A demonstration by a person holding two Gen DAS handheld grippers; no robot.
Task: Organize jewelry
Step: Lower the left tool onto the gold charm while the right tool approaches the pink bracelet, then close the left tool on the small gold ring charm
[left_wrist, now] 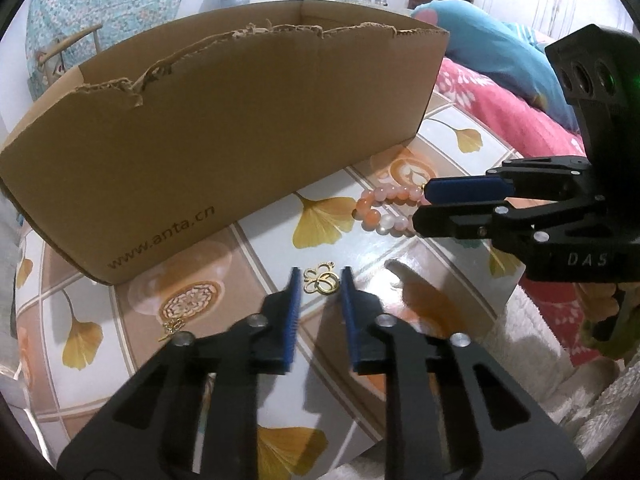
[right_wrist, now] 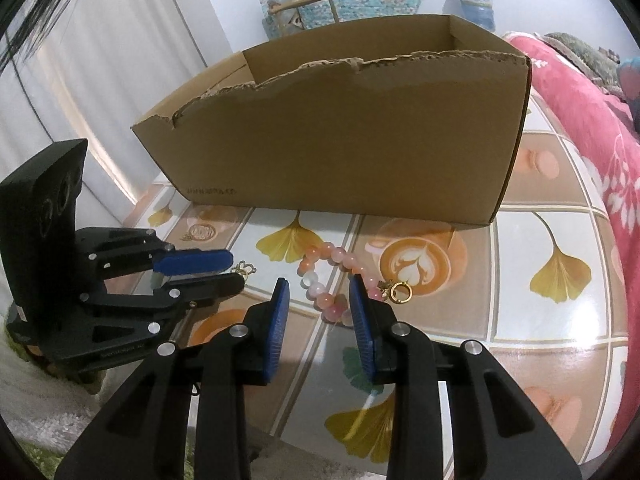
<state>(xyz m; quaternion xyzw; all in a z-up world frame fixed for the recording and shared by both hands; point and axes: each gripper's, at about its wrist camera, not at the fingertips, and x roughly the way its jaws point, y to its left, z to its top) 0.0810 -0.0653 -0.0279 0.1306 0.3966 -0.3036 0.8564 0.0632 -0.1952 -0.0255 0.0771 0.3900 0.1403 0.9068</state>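
With the gold charm (left_wrist: 321,283) lying just beyond and between the narrowed, not yet gripping tips of the left gripper (left_wrist: 320,280), and the bead bracelet (right_wrist: 328,280) bracketed untouched by the part-open right gripper (right_wrist: 318,294), squarer, lower closing was judged advisable.

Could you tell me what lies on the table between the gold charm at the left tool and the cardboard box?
Nothing: in the left wrist view only bare patterned tabletop separates the gold charm from the box.
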